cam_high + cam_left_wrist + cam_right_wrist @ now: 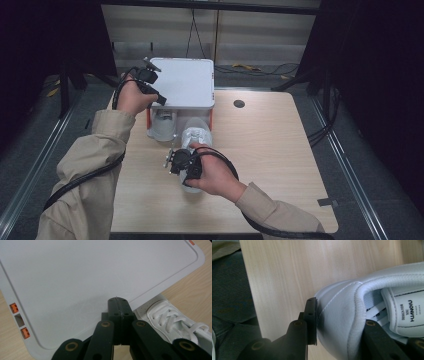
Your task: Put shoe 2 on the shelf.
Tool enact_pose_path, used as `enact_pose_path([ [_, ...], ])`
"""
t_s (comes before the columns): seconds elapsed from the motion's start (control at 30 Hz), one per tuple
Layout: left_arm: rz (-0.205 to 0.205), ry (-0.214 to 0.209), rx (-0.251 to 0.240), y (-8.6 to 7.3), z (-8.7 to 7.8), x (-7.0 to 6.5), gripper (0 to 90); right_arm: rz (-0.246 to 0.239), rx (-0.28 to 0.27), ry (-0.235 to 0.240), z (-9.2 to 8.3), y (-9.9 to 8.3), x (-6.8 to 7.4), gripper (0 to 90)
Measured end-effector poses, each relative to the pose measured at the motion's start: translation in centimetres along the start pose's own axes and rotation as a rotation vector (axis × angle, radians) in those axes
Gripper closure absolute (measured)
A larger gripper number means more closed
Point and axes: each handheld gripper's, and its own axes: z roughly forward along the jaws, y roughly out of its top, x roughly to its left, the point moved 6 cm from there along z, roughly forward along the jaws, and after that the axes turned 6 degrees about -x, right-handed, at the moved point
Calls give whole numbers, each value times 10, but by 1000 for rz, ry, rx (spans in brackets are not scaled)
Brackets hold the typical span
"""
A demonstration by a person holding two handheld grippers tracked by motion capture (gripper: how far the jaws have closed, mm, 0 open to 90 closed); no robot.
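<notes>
A white stand (185, 82) with orange legs sits at the table's far side. My left gripper (160, 98) hovers at its near left corner, jaws shut with nothing between them (117, 301) over the white top (100, 270). My right gripper (186, 167) is shut on the heel wall of a white sneaker (196, 137), whose toe points toward the stand. One jaw presses the outside of that sneaker (342, 305), and the other sits inside the opening. A second white sneaker (162, 127) lies partly beneath the stand. A laced sneaker (172, 317) peeks out from below the top's edge.
The wooden table (270, 150) has bare room to the right of the stand and of the held sneaker. A small dark round hole (239, 104) lies right of the stand. Dark floor and cables surround the table.
</notes>
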Motion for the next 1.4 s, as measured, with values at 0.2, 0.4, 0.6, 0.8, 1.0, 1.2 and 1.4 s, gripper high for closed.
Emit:
enact_pose_path([
  [0.2,4,-4,0,0,0,0,900,-14,9,-13,3,6,-9,693],
  [0.4,3,-17,1,0,0,2,900,-30,-3,-22,5,14,-24,690],
  [0.6,9,-21,-1,0,0,1,900,-59,-14,-33,12,24,-47,687],
  [0.8,11,-27,-7,0,0,2,900,-71,-15,-62,20,32,-71,681],
  [1.0,10,-36,-16,-1,0,2,900,-105,-22,-85,34,35,-92,662],
  [1.2,15,-27,-22,-2,0,1,900,-114,-59,-112,41,36,-103,606],
  [1.4,8,-25,-29,-3,-1,2,900,-79,-69,-147,40,31,-103,525],
])
